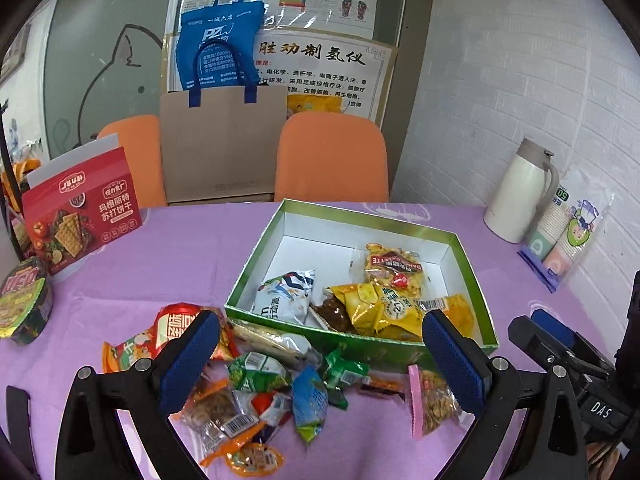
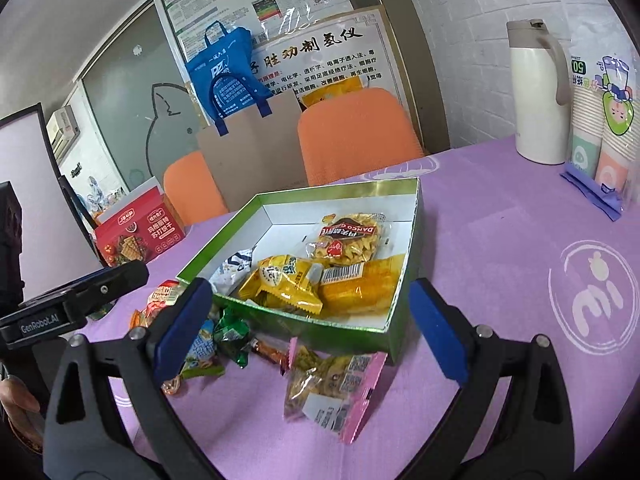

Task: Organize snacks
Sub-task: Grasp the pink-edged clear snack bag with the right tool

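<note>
Loose snacks (image 1: 256, 392) piled on the bench (image 1: 168, 264) just in front of the green box (image 1: 256, 248), a few already inside it. All small foil or film sachets: light, soft, crinkly, likely slippery, contents crushable, so pinch flat across a sealed edge or the pack's middle, gently. Left claw (image 1: 320, 360) spread wide, nothing in it, hovering over the pile. Pink-edged nut pack (image 2: 332, 384) lies apart on the right, nearest the right claw (image 2: 316, 328), also gaping and empty; easiest next pick I'd say. Box is thin card, would shift if knocked. Purple cloth on the bench looks smooth, packs may slide. Room: red cracker box (image 1: 84, 208) far left, orange chairs (image 1: 332, 160) behind, white flask (image 1: 520, 192) and cup sleeve (image 1: 568, 232) right by a brick wall.
</note>
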{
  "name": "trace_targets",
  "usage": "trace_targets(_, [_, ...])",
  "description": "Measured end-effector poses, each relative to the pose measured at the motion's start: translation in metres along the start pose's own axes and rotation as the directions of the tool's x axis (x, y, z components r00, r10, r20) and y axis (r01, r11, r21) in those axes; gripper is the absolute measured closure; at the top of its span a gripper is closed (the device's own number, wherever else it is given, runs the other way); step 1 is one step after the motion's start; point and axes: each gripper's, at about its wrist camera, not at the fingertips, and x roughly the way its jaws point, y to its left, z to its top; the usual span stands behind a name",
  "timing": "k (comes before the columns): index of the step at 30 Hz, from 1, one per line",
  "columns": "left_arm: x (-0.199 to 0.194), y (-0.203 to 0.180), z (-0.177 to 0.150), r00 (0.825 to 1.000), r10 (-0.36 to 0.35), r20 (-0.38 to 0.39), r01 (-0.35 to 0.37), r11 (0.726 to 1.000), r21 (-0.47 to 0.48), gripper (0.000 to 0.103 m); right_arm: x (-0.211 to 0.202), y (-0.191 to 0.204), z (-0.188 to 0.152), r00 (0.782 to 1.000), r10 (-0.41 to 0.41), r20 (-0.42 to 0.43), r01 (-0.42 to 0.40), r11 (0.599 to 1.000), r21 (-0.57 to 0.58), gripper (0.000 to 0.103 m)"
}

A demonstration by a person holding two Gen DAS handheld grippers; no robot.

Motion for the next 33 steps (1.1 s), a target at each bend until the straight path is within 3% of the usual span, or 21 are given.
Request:
trace_targets(9, [-0.011,-0.018,-0.038,1.000,-0.002,-0.027,0.003,1.000,0.019,0.000,-0.002,-0.018,-0.050,0.994,-0.062,-0.094,0.062,0.998,0.002,0.005])
trace_targets(13, [-0.008,-0.019,-0.058,0.998,-0.022,-0.053,0.022,1.000,0.010,0.000,0.004,-0.018,-0.070,0.983,-0.102,-0.156,0.092,0.993,-0.069,0.006])
trace_targets(17, [-0.001,-0.016,-0.076,0.995,-0.038,-0.096,0.040,0.999,0.010,0.000,0.013,-0.011,-0.079,0.978,-0.080,-0.195,0.058,0.992,-0.113,0.012])
trace_targets(27, [-0.001,0.012,-0.095,0.988,-0.056,-0.141,0.049,0.998,-0.049,0.000,0.043,-0.007,-0.064,0.975,0.002,-0.224,-0.009,0.999,-0.033,0.015])
trace_targets(30, [-0.003,0.020,-0.095,0.988,-0.065,-0.139,0.056,0.996,-0.073,0.001,0.049,-0.013,-0.069,0.967,0.036,-0.252,-0.034,0.999,0.012,0.042])
trace_targets(33, [-0.007,0.025,-0.095,0.989,-0.066,-0.132,0.056,0.996,-0.073,0.001,0.041,-0.018,-0.073,0.966,0.072,-0.249,-0.064,0.997,0.041,0.047])
